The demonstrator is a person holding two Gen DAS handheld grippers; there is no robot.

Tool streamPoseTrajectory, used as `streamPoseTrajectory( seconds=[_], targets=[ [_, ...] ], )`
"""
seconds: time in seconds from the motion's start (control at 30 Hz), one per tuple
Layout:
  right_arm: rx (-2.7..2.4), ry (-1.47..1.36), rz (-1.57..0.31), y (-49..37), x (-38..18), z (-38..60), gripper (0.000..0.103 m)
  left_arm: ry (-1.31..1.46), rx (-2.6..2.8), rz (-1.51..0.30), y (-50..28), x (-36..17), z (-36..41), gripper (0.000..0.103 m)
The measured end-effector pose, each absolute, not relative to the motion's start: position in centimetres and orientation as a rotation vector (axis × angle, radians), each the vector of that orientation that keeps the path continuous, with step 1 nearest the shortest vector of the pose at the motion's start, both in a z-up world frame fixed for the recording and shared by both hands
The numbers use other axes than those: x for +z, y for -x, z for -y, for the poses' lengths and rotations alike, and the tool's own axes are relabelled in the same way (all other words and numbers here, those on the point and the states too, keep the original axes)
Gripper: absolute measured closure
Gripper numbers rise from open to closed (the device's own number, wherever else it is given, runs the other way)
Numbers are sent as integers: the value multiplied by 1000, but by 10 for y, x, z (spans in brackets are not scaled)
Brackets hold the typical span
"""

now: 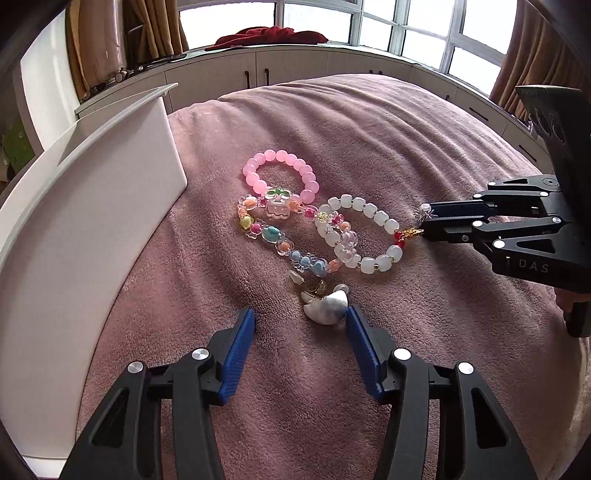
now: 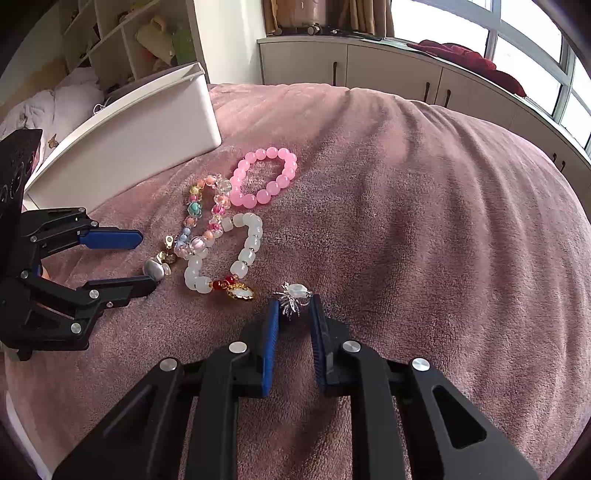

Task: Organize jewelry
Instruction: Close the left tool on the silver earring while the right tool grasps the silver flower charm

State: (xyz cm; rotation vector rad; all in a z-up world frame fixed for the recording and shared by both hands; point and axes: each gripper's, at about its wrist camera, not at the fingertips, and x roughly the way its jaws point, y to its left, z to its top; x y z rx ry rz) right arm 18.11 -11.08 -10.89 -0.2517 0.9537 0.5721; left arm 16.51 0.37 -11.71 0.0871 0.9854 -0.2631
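On the pink blanket lie a pink bead bracelet (image 1: 280,177) (image 2: 264,177), a multicoloured bead bracelet (image 1: 275,232) (image 2: 203,210) and a white bead bracelet (image 1: 364,232) (image 2: 236,254) with a gold charm (image 2: 240,291). A silver heart earring (image 1: 325,306) (image 2: 153,269) lies just past my open left gripper (image 1: 300,321) (image 2: 147,260), near its right finger. My right gripper (image 2: 293,306) (image 1: 424,218) is closed on a silver spider-like brooch (image 2: 293,295) (image 1: 423,212).
A white open box (image 1: 92,206) (image 2: 129,140) stands at the left edge of the blanket. White cabinets (image 1: 258,70) and windows run along the far wall, with a red cloth (image 1: 269,35) on the sill. Shelves (image 2: 129,40) stand behind the box.
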Motion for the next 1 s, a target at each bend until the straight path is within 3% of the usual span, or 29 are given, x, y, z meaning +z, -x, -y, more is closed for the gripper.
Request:
streamPoseTrajectory(
  seconds=[0.13, 0.53, 1.0],
  targets=[
    [572, 250, -953, -181, -108, 111, 86, -78, -275, -986, -165, -116, -3, 65],
    [568, 229, -943, -180, -105, 114, 86, -60, -300, -963, -164, -111, 0, 77],
    [568, 216, -952, -181, -107, 115, 86, -102, -304, -970, -166, -118, 7, 72]
  ],
)
